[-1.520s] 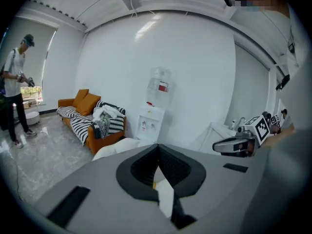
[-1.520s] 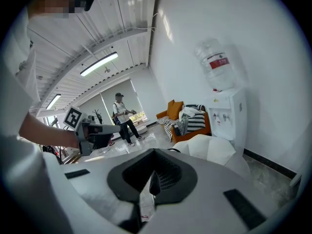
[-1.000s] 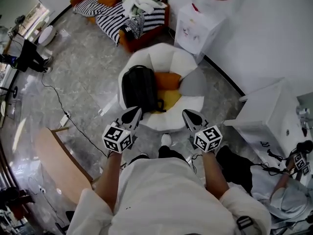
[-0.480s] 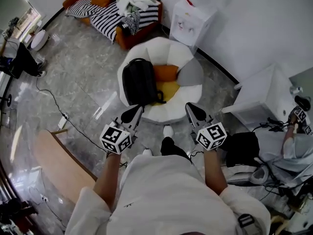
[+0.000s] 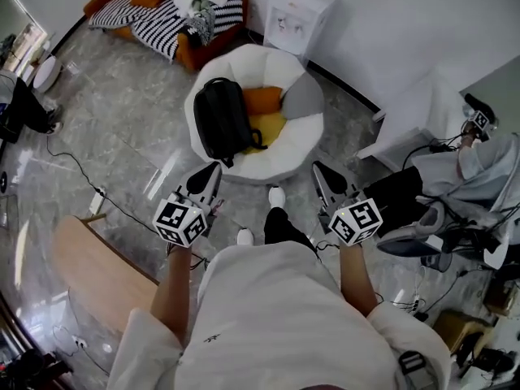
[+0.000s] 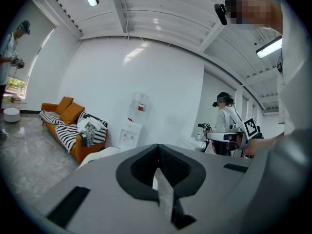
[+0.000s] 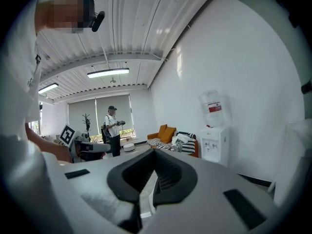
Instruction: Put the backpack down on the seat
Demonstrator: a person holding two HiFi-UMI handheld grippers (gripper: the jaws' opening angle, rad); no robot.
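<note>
Backpack (image 5: 221, 120): black, laid flat on the left half of the round white seat (image 5: 296, 151), partly over an orange cushion (image 5: 264, 100) and a yellow cushion (image 5: 273, 126). Left gripper (image 5: 207, 174): jaws closed together, nothing between them, held short of the seat's near rim, below the backpack in the head view, well apart from it, no contact. Right gripper (image 5: 322, 174): jaws likewise pressed together and empty, held off the seat's near right edge, further from the backpack than the left gripper. Both pointed roughly level across the room.
</note>
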